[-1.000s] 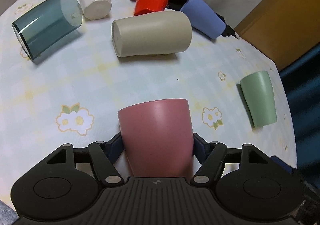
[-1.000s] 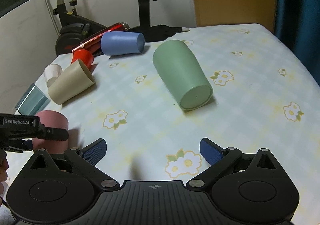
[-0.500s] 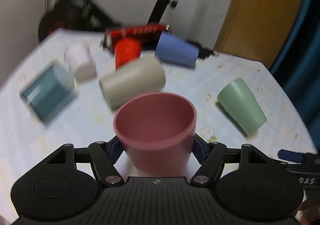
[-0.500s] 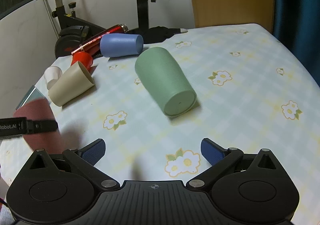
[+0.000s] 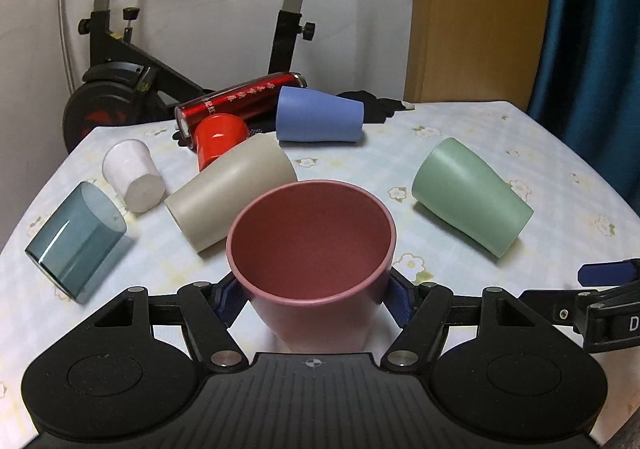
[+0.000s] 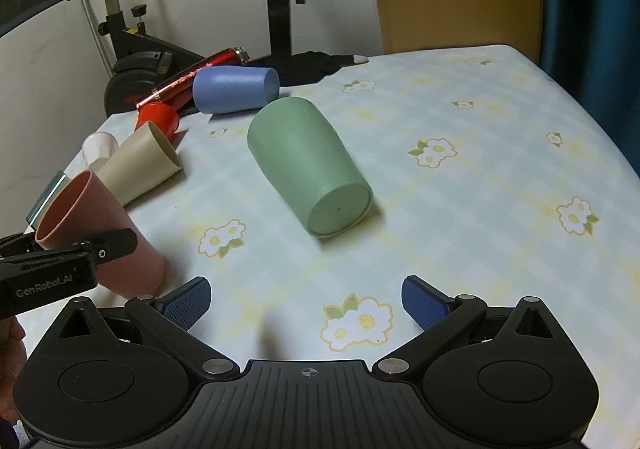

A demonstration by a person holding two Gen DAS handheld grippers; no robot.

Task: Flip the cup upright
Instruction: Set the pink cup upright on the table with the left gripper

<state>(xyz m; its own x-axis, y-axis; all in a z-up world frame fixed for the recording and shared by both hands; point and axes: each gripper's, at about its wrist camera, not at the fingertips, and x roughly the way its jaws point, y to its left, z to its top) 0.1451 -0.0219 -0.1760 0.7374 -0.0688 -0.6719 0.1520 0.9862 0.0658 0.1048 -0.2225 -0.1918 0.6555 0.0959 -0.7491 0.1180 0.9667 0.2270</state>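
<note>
My left gripper (image 5: 312, 299) is shut on a pink cup (image 5: 312, 245) whose open mouth faces up and towards the camera. In the right wrist view the pink cup (image 6: 100, 233) stands tilted at the table's left edge, its base low near the cloth, held by the left gripper (image 6: 72, 253). My right gripper (image 6: 306, 301) is open and empty above the cloth, in front of a green cup (image 6: 310, 169) that lies on its side with its base towards me. The green cup also shows in the left wrist view (image 5: 470, 195).
On the flowered tablecloth (image 6: 480, 177) lie a beige cup (image 5: 230, 191), a blue cup (image 5: 320, 115), a red cup (image 5: 218, 139), a white cup (image 5: 134, 175), a clear teal glass (image 5: 76, 239) and a red flask (image 5: 240, 101). An exercise bike (image 5: 120, 77) stands behind the table.
The left gripper has turned the pink cup from mouth down to mouth up and lowered it towards the table. The right gripper stayed open and shifted slightly.
</note>
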